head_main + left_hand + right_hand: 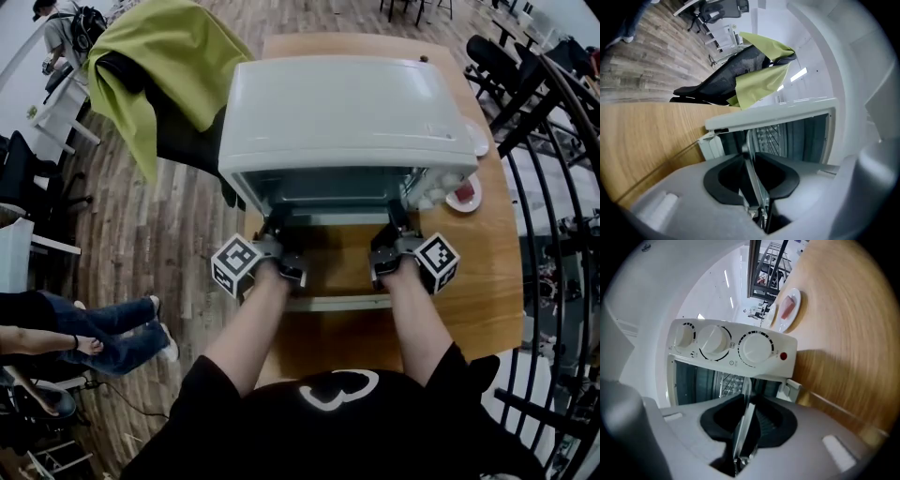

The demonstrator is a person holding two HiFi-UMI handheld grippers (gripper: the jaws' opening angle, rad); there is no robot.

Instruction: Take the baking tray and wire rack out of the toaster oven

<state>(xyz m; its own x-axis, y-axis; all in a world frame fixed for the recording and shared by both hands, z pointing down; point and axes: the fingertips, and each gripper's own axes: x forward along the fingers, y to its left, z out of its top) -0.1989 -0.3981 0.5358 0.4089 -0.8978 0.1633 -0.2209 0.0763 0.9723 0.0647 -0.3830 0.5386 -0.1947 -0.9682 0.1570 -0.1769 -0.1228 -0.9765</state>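
A white toaster oven (347,112) stands on a wooden table (487,281) with its door (337,302) folded down toward me. My left gripper (278,234) and right gripper (396,230) reach into the oven mouth side by side. In the left gripper view the left gripper (747,157) is shut on the thin metal rim of the baking tray (752,180). The right gripper (747,401) grips the same tray's rim (744,425). The wire rack (769,138) (725,380) shows behind, inside the dark cavity. The rest of the tray is hidden.
Control knobs (754,348) sit on the oven's right side. A plate with something red (464,195) (788,309) lies right of the oven. A green cloth (159,66) drapes a black chair (187,131) to the left. Black railing (553,187) stands right; a seated person's legs (94,328) are left.
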